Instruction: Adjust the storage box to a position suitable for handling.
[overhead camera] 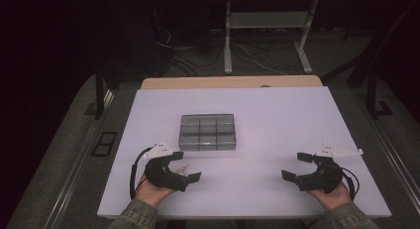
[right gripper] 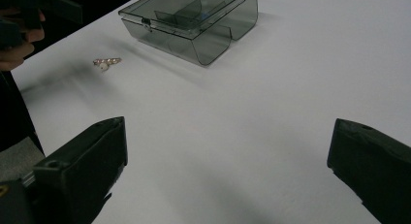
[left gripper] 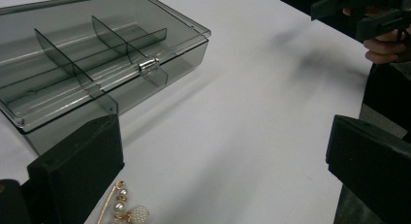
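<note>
1. In the high view, we are holding the left gripper (overhead camera: 184, 167) just in front of the smoky compartment box (overhead camera: 207, 132), off its left front corner, with the jaws standing wide apart around nothing. The pearl brooch (overhead camera: 183, 169) is lying on the white table (overhead camera: 277, 120) between those jaws, near the box's front edge. The right gripper (overhead camera: 297, 165) is hovering well to the right of the box, jaws also spread and empty.
2. In the left gripper view, we are seeing the box with its lid closed and latch fastened; the brooch is resting just beside the left jaw, a little in front of the box.
3. In the right gripper view, we are looking across bare table at the box, with the brooch lying apart from it at its left.
</note>
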Available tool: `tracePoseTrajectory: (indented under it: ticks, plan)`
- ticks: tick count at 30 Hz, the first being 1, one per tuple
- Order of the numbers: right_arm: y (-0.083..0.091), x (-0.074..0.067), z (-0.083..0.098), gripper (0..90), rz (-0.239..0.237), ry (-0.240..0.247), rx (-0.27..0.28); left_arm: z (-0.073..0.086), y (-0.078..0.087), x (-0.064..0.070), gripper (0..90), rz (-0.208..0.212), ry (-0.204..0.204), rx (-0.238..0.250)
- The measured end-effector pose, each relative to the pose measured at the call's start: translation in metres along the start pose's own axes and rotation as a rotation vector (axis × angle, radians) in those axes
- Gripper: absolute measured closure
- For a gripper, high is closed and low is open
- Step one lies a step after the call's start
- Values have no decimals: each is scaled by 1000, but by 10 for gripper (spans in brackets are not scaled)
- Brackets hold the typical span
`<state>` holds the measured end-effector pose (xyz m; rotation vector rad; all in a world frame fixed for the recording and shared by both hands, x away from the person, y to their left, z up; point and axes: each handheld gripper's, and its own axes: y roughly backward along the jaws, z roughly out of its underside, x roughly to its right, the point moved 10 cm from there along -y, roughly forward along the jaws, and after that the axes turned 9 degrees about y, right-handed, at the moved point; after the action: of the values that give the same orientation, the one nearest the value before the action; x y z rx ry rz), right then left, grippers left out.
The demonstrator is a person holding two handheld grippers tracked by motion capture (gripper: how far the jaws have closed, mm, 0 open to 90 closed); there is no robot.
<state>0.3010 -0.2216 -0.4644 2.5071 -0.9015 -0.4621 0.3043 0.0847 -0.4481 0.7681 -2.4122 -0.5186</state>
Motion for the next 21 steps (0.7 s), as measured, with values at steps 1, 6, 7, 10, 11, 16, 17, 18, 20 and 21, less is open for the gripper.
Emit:
tracePoseTrajectory:
  ticks: [1, 6, 7, 10, 11, 16, 17, 18, 20, 21]
  plan:
    - [0, 0, 0, 4, 0, 1, -3, -1, 1, 0, 0, -1, 0, 0]
    - [0, 1, 0, 4, 2, -2, 1, -7, 5, -4, 0, -11, -4, 1]
    - [0, 1, 0, 4, 2, -1, 1, -9, 6, -4, 0, -14, -1, 3]
    - [0, 1, 0, 4, 2, 0, 1, -11, 8, -7, 0, -18, -5, 0]
    - [0, 0, 0, 4, 2, -1, 1, -12, 8, -7, 0, -18, -2, 2]
    - [0, 1, 0, 4, 1, 3, 3, -16, 10, -11, 0, -26, 1, -3]
    - [1, 0, 0, 4, 0, 3, -2, -17, 10, -12, 0, -28, 2, -3]
    - [1, 1, 0, 4, 1, 5, -1, -17, 10, -12, 0, -28, 5, -2]
    - [1, 0, 0, 4, 0, 5, 0, -19, 10, -16, 0, -36, 3, -10]
    - [1, 0, 0, 4, 0, 3, -3, -19, 10, -16, 0, -36, 3, -10]
